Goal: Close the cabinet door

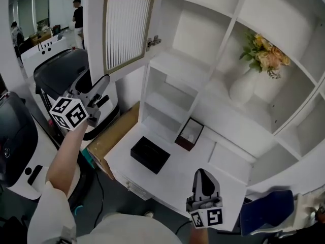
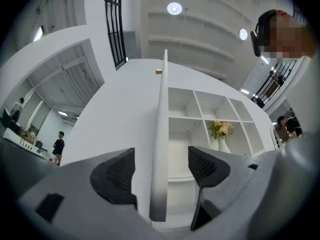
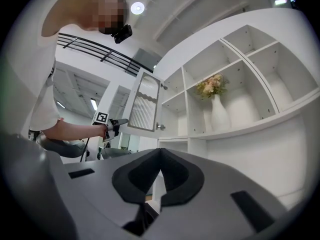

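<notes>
The white cabinet door with a ribbed panel stands swung open at the upper left of the shelf unit, hung on a hinge. My left gripper is at the door's lower free corner. In the left gripper view the door's thin edge runs upright between the jaws of the left gripper, which is open and straddles it with a gap on each side. My right gripper is held low in front of the cabinet's counter, shut and empty. The right gripper view shows its jaws closed and the door far off.
A white vase of flowers stands in an upper compartment. On the counter lie a black box and a small brown box. A brown board leans at the counter's left side. Dark machines and people stand at left; a blue chair is at lower right.
</notes>
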